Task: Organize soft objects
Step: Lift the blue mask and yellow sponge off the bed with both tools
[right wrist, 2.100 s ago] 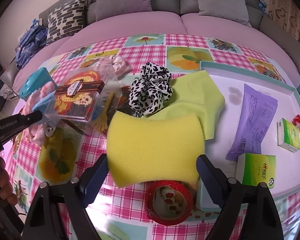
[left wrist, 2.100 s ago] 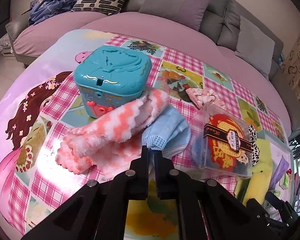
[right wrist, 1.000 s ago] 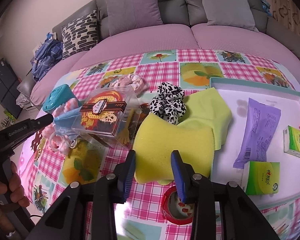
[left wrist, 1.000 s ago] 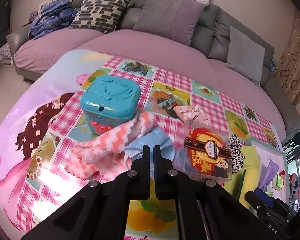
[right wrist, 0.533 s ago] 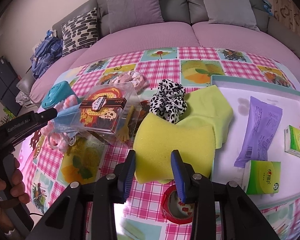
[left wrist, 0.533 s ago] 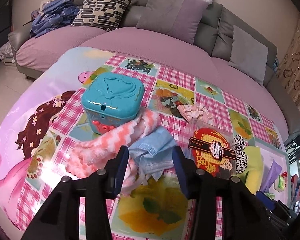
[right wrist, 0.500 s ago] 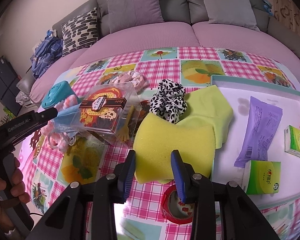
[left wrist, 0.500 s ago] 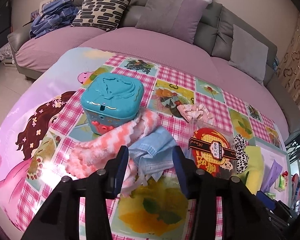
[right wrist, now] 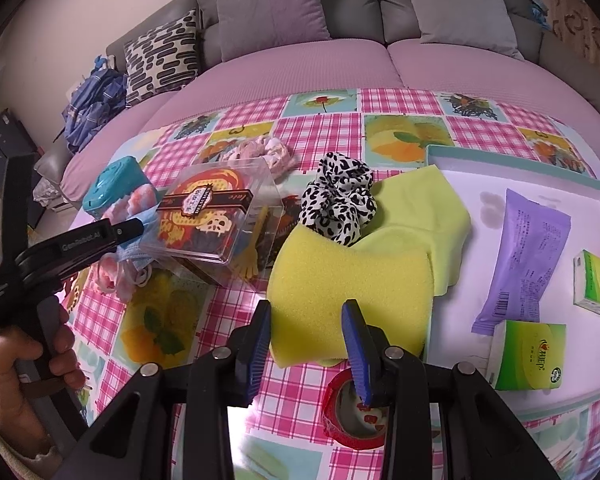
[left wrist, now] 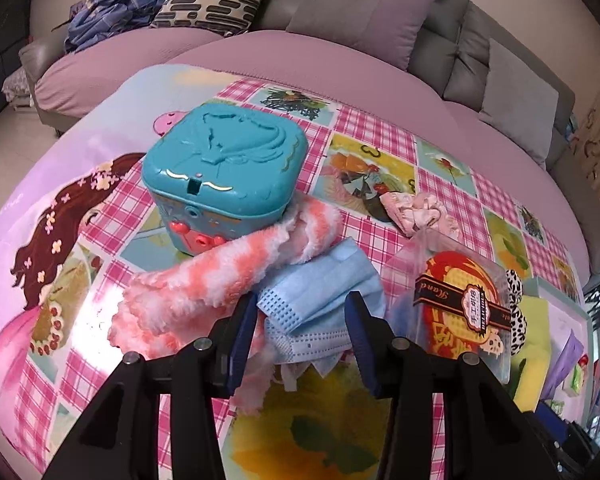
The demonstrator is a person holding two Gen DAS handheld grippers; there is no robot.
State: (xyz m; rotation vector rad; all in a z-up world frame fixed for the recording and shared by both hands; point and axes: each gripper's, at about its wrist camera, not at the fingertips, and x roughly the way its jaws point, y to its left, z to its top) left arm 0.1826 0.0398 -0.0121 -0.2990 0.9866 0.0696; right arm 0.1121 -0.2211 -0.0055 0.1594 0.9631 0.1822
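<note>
- Since 1 second ago the left gripper [left wrist: 301,322] has gone from clenched on the mask [left wrist: 320,296] to released, its 2 jaws now standing apart on either side of that mask, and it has come in closer.
- Lying on the checked tablecloth [left wrist: 384,148], the mask is touching the pink towel [left wrist: 220,276] on its left and sitting just beside the clear box [left wrist: 456,308] on its right.
- Behind the towel, the teal case [left wrist: 224,172] is resting with the towel's end draped against it.
- A pink scrunchie [left wrist: 416,210] is lying beyond the clear box.
- The right gripper [right wrist: 306,332] is grasping the sponge [right wrist: 352,276], both pads pressing its near edge.
- Behind the sponge, a leopard scrunchie [right wrist: 340,200] is sitting on a green cloth [right wrist: 424,208].
- Under the right gripper, a red tape roll [right wrist: 352,420] is lying on the cloth.
- To the right, a tray [right wrist: 512,164] is holding a purple packet [right wrist: 524,256] and 2 green boxes [right wrist: 532,354].
</note>
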